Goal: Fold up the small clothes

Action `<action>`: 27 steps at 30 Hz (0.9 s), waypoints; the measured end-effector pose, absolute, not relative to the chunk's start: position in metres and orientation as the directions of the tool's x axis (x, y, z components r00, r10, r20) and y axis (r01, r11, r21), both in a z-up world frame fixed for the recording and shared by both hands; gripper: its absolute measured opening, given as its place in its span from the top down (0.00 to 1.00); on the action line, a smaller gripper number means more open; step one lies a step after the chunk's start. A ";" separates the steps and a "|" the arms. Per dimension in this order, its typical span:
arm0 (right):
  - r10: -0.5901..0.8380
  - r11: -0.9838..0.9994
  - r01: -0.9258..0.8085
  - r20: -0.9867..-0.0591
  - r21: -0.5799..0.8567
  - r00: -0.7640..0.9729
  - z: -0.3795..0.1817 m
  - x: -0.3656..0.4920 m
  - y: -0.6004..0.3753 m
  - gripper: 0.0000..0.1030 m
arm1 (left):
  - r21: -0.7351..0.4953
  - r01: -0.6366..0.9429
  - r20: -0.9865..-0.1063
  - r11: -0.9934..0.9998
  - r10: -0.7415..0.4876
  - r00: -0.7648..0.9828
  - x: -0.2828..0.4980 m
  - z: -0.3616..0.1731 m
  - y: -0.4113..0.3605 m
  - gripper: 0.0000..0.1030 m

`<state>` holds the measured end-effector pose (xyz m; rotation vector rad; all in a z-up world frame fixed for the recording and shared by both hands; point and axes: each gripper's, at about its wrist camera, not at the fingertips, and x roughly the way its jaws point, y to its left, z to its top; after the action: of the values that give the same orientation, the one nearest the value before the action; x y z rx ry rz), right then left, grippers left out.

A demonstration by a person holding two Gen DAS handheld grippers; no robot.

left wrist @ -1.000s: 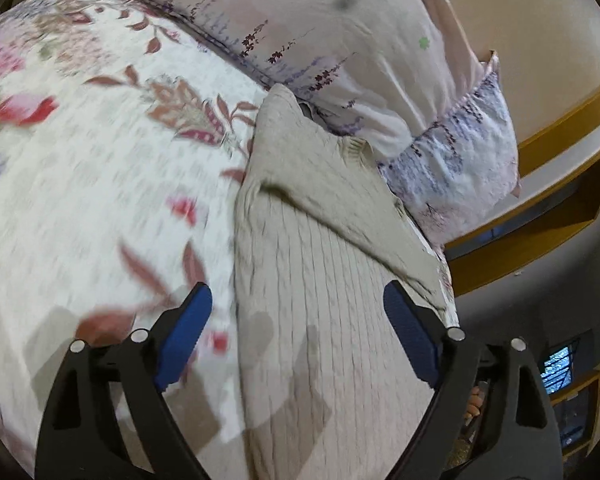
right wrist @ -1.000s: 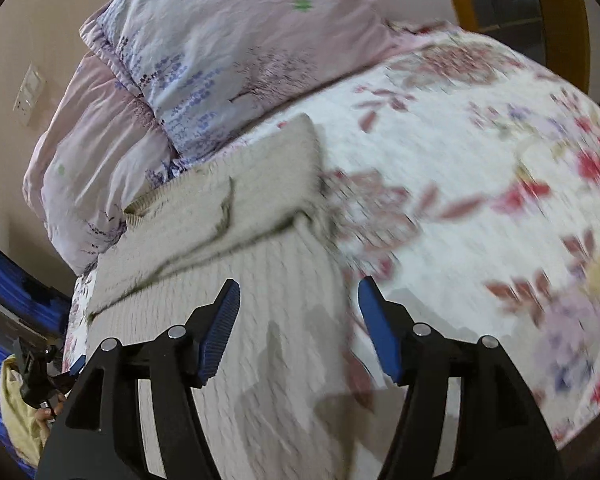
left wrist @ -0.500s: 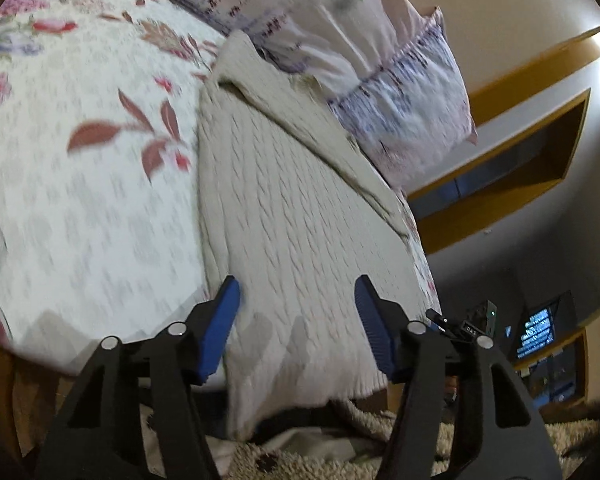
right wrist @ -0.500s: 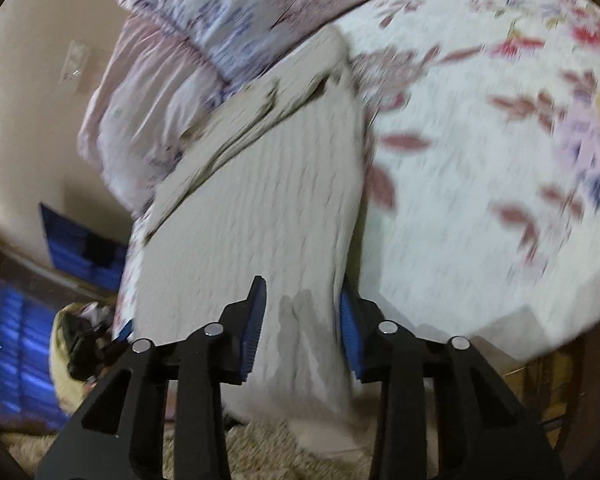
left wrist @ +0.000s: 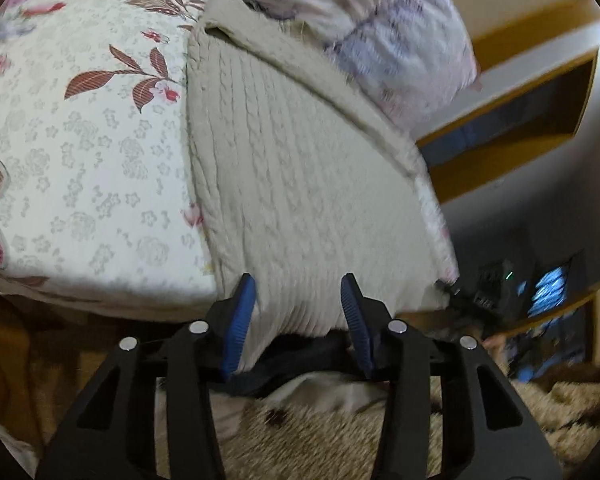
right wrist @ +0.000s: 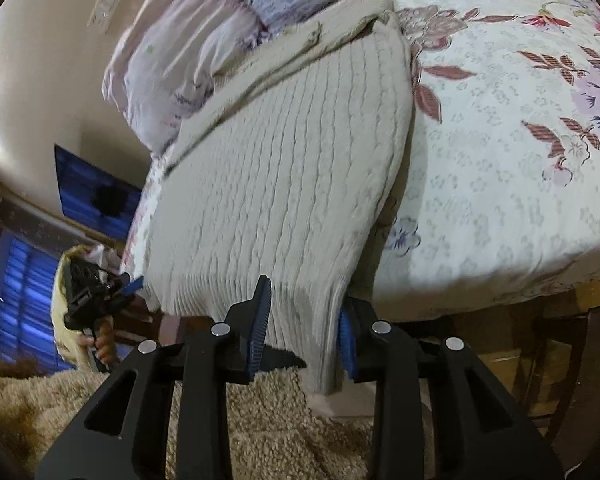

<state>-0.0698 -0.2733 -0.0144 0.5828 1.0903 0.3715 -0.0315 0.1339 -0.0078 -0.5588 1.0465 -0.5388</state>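
Observation:
A beige cable-knit sweater (left wrist: 300,168) lies flat on the floral bed cover, its ribbed hem hanging over the bed's near edge. It also shows in the right wrist view (right wrist: 284,184), with a folded part near the pillows. My left gripper (left wrist: 298,312) is open, its jaws on either side of the hem near one bottom corner. My right gripper (right wrist: 304,320) is open, narrower, straddling the hem at the other bottom corner. The left gripper (right wrist: 96,296) shows in the right wrist view, held in a hand.
The floral bed cover (left wrist: 80,160) spreads beside the sweater. Pale patterned pillows (right wrist: 204,40) lie at the head of the bed. A shaggy beige rug (right wrist: 284,432) covers the floor below. A wooden shelf (left wrist: 520,92) lines the wall.
Both grippers have pulled back and down from above the sweater to the bed's near edge. Their jaws have narrowed and now straddle the hanging hem.

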 end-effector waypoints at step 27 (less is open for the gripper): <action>0.541 0.809 -0.132 -0.638 0.573 0.548 0.030 -0.063 -0.270 0.92 | -0.782 0.154 -0.506 0.604 -0.760 0.408 -0.026 -0.006 0.159 0.94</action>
<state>-0.0628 -0.2699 0.0298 0.4997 0.9109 0.4185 -0.0260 0.1589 -0.0056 -0.7202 0.9886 -0.6429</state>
